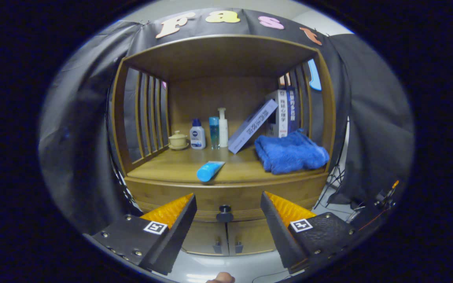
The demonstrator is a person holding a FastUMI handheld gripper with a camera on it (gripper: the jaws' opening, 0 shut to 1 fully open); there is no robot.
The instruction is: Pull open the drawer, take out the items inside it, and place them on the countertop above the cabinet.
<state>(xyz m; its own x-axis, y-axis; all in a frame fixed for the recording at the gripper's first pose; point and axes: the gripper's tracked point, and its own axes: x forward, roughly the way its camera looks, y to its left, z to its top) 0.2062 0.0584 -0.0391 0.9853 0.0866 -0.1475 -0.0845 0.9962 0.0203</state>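
We saw the gripper (228, 214) held with its fingers spread wide and nothing between them, low in the frame and facing the wooden cabinet (226, 196). The drawer (171, 196) sat flush and closed across the lower centre, its dark round knob (224, 214) in the gap between the fingertips but beyond them, not yet touched.

On the countertop (171, 167), at the middle of the frame, a blue tube (210, 171) lay near the front edge. That scene fitted two readings: the drawer waiting to be pulled with its contents hidden from us, or the tube lifted out and the drawer closed again. We could not tell which.

As for containers, the drawer's inside was out of sight. Further back, left of centre, stood a lidded cup (178, 140) on a saucer and three bottles (209, 131); to the right were leaning books (267, 120) and a folded blue towel (289, 151).
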